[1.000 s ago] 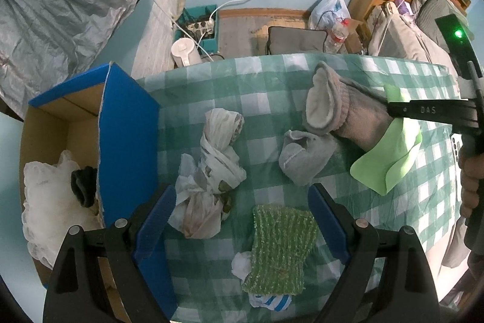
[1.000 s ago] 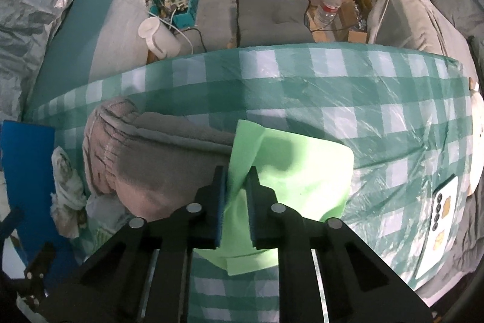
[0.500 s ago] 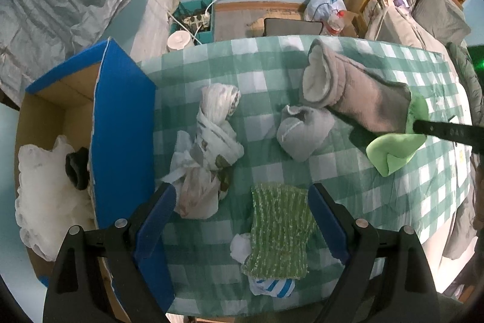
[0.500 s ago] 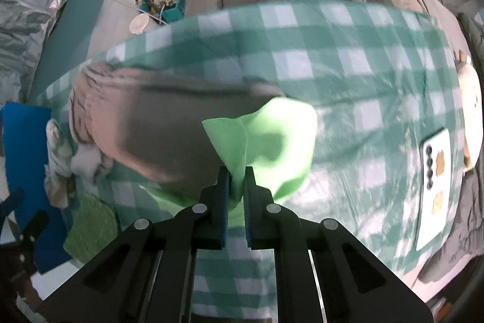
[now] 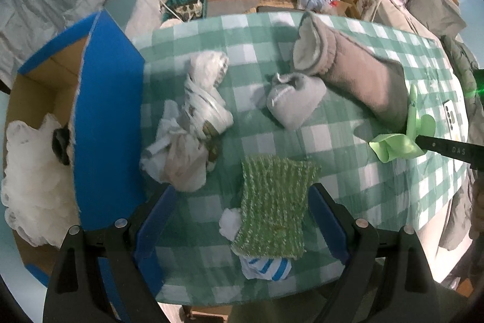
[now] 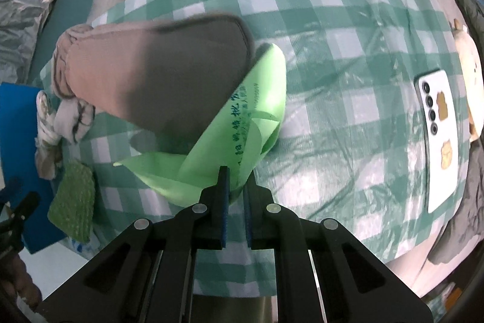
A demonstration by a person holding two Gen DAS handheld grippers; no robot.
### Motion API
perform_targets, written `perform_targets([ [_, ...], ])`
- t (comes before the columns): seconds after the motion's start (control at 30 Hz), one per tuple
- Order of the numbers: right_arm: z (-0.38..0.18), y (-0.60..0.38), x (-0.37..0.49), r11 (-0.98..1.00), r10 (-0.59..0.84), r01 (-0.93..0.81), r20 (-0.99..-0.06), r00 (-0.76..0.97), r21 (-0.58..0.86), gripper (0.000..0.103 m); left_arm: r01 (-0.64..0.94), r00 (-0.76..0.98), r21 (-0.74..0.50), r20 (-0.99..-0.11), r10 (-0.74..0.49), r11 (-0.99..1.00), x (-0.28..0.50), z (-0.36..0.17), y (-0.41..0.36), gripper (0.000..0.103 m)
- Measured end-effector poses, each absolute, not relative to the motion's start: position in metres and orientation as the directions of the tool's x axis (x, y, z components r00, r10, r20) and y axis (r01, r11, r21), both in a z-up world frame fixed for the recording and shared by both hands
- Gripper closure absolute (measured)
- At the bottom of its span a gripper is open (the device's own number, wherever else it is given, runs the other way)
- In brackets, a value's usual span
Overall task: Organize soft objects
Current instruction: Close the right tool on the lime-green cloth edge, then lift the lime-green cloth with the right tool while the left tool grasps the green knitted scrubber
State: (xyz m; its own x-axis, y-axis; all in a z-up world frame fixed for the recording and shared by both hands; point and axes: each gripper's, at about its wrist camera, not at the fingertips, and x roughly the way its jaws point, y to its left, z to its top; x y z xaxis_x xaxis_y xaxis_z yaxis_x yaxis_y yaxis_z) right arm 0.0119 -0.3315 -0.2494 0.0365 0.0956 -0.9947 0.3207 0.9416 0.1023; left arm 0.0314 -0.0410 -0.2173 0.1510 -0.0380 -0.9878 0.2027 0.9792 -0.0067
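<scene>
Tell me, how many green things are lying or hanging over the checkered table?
2. The fuzzy green cloth lies on the table's near side between the open left gripper. The light green sheet hangs pinched in the right gripper. Others may be hidden.

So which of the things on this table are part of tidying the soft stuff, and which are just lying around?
Part of the job:
- light green bag, pinched in the right gripper
- grey fleece slipper
- grey sock
- knotted white bags
- green knitted cloth
- blue cardboard box

Just lying about:
- white phone
- cream plush toy
</scene>
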Motion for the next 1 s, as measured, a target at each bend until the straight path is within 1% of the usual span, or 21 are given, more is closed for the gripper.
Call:
perform_targets([
  [0.17,-0.255,-0.334,0.003,0.942,0.113,0.316,-0.994,0.008,0.11,0.094,0.23,0.122,-0.018,-0.991,-0.047,0.973,0.024,-0.226,-0.048,0.009],
  [0.2,-0.256,-0.335,0.001,0.943,0.113,0.315,-0.994,0.004,0.109,0.092,0.236,0.116,-0.018,-0.992,-0.047,0.972,0.023,-0.228,-0.05,0.009],
  [0.27,-0.257,-0.335,0.004,0.943,0.115,0.315,-0.993,0.003,0.11,0.075,0.249,0.101,-0.013,-0.994,-0.04,0.969,0.022,-0.233,-0.055,0.009],
  [0.33,-0.254,-0.337,0.0,0.943,0.126,0.309,-0.992,0.022,0.126,0.054,0.257,0.088,-0.013,-0.995,-0.037,0.966,0.022,-0.237,-0.059,0.009],
  [0.37,-0.253,-0.337,-0.001,0.943,0.127,0.305,-0.991,0.032,0.131,0.05,0.262,0.082,-0.013,-0.996,-0.036,0.965,0.022,-0.239,-0.062,0.009],
  [0.4,-0.251,-0.338,-0.003,0.945,0.128,0.3,-0.991,0.041,0.134,0.045,0.267,0.075,-0.011,-0.997,-0.032,0.964,0.022,-0.242,-0.064,0.008],
  [0.43,-0.248,-0.338,-0.005,0.946,0.129,0.294,-0.99,0.05,0.138,0.04,0.271,0.068,-0.007,-0.997,-0.027,0.963,0.022,-0.244,-0.067,0.006],
  [0.5,-0.243,-0.337,-0.011,0.95,0.136,0.275,-0.988,0.073,0.151,0.039,0.29,0.058,0.0,-0.998,-0.017,0.957,0.023,-0.25,-0.073,0.005],
  [0.63,-0.235,-0.333,-0.017,0.957,0.141,0.239,-0.985,0.101,0.162,0.038,0.332,0.047,0.024,-0.999,0.009,0.943,0.022,-0.259,-0.087,0.005],
  [1.0,-0.254,-0.318,0.008,0.972,0.115,0.2,-0.991,0.069,0.127,0.038,0.382,0.036,0.104,-0.995,0.098,0.918,0.029,-0.283,-0.115,0.005],
])
